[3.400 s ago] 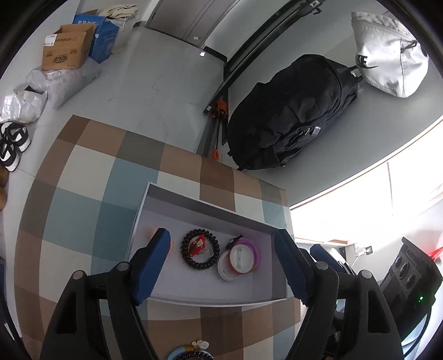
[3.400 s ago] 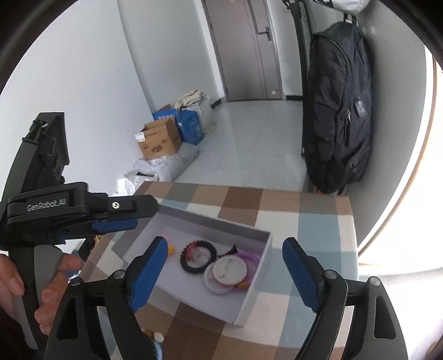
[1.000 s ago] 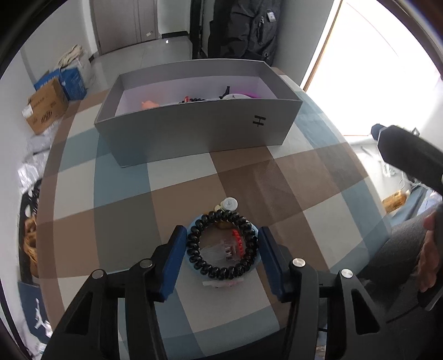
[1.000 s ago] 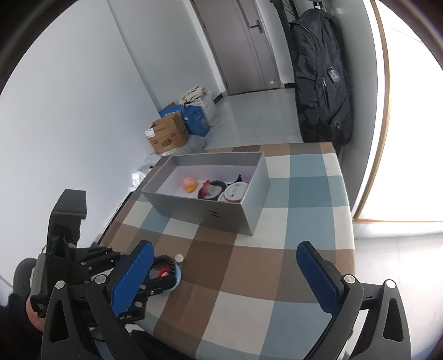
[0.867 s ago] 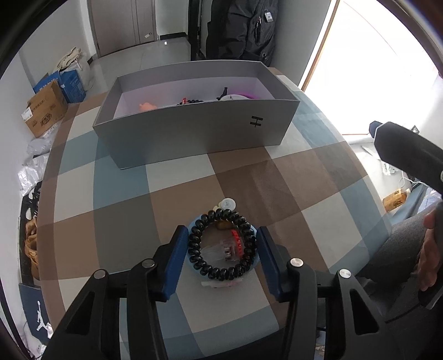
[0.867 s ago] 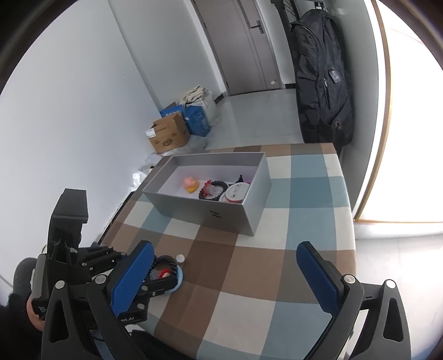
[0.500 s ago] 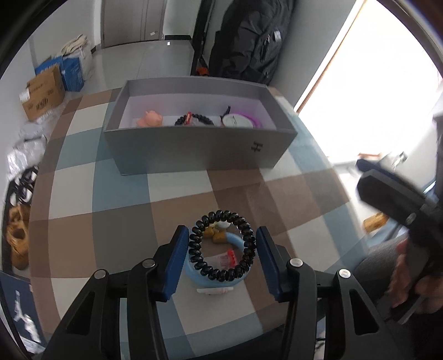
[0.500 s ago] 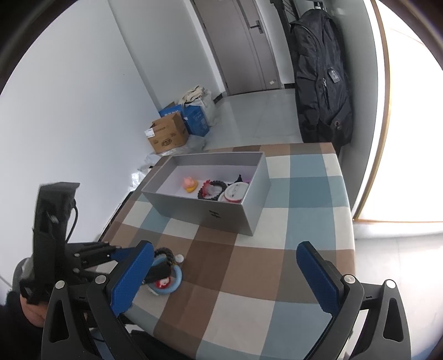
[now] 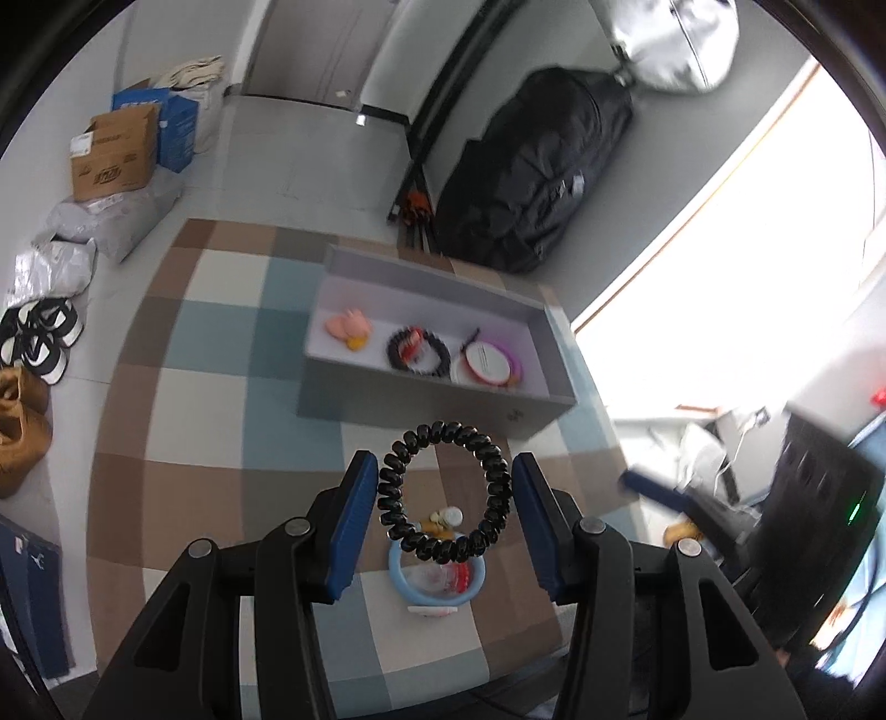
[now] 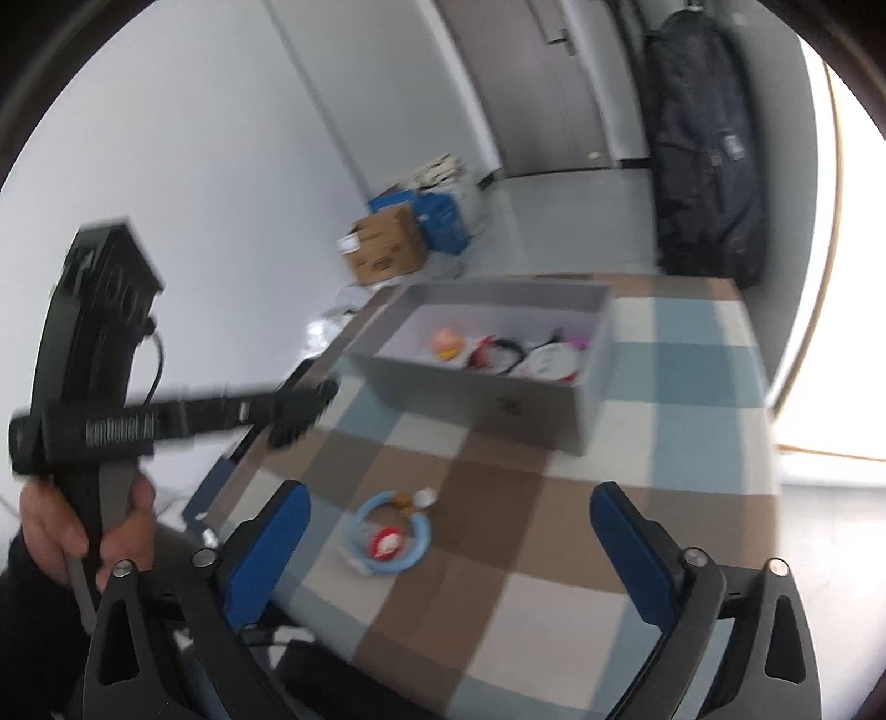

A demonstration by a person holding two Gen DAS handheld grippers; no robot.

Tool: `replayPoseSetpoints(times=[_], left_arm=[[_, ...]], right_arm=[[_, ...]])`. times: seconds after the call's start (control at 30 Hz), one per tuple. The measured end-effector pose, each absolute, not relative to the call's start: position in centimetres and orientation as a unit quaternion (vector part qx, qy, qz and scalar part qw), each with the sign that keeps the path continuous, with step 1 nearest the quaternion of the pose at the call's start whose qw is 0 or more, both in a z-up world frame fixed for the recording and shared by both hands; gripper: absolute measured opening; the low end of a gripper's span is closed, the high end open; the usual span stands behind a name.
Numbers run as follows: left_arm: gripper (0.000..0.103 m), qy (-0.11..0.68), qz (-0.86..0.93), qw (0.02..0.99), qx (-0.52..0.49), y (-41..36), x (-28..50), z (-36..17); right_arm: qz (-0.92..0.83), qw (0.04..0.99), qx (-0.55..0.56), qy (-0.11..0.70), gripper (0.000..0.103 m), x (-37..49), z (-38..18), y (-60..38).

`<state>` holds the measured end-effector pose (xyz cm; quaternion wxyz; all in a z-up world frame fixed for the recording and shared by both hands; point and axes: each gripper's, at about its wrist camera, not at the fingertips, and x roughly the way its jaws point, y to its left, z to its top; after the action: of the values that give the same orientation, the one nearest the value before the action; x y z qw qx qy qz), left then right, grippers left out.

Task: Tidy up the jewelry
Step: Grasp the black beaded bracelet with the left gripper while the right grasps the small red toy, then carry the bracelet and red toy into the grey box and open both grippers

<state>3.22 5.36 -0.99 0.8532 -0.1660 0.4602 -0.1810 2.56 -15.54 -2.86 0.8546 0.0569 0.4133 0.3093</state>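
My left gripper [image 9: 440, 515] is shut on a black spiral coil bracelet [image 9: 443, 490] and holds it in the air above the checked table. Below it a light blue ring [image 9: 437, 576] lies on the table with small red and yellow pieces; it also shows in the right wrist view [image 10: 393, 534]. The grey box [image 9: 437, 410] lies beyond, holding a pink piece [image 9: 347, 327], a black bead bracelet [image 9: 418, 351] and a white and purple round piece [image 9: 487, 363]. My right gripper [image 10: 448, 540] is open and empty above the near table. The left gripper shows blurred in the right wrist view [image 10: 302, 410].
The table edge is close in front. A black backpack [image 9: 531, 177] and a grey bag [image 9: 673, 44] hang by the wall. Cardboard boxes [image 9: 113, 152] and shoes [image 9: 39, 338] sit on the floor at left.
My left gripper has lifted the black coil bracelet off the blue ring and risen toward the box. My right gripper has swung lower and closer to the table.
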Motion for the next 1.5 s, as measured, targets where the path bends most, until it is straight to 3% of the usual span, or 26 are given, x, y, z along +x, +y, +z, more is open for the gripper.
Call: replayPoseSetpoints(times=[0.53,0.67,0.77,0.87,1.13,1.2,1.5], left_arm=[[0.044,0.435,-0.176,0.861,-0.195,8.1,3.5,0.4],[0.045,0.434,-0.179,0.860,-0.199,8.3,3.6,0.5],[0.045,0.433,-0.181,0.860,-0.199,8.3,3.5,0.6],[0.045,0.433,-0.181,0.860,-0.199,8.4,3.5,0.6],[0.045,0.437,-0.178,0.858,-0.203,8.4,3.6,0.5],[0.045,0.440,-0.178,0.857,-0.202,8.3,3.7,0.4],[0.045,0.450,-0.176,0.853,-0.198,7.9,3.7,0.0]], right_arm=[[0.356,0.817,-0.045,0.451,0.046,1.3,-6.8,-8.7],[0.348,0.817,-0.068,0.455,0.030,1.4,-7.5,-7.9],[0.344,0.818,-0.069,0.455,0.026,1.4,-7.4,-8.0],[0.333,0.822,-0.071,0.457,0.014,1.6,-7.5,-8.0],[0.332,0.824,-0.066,0.454,0.008,1.6,-7.3,-8.1],[0.332,0.825,-0.063,0.452,0.001,1.6,-7.1,-8.2],[0.336,0.831,-0.053,0.440,0.001,1.7,-6.4,-8.4]])
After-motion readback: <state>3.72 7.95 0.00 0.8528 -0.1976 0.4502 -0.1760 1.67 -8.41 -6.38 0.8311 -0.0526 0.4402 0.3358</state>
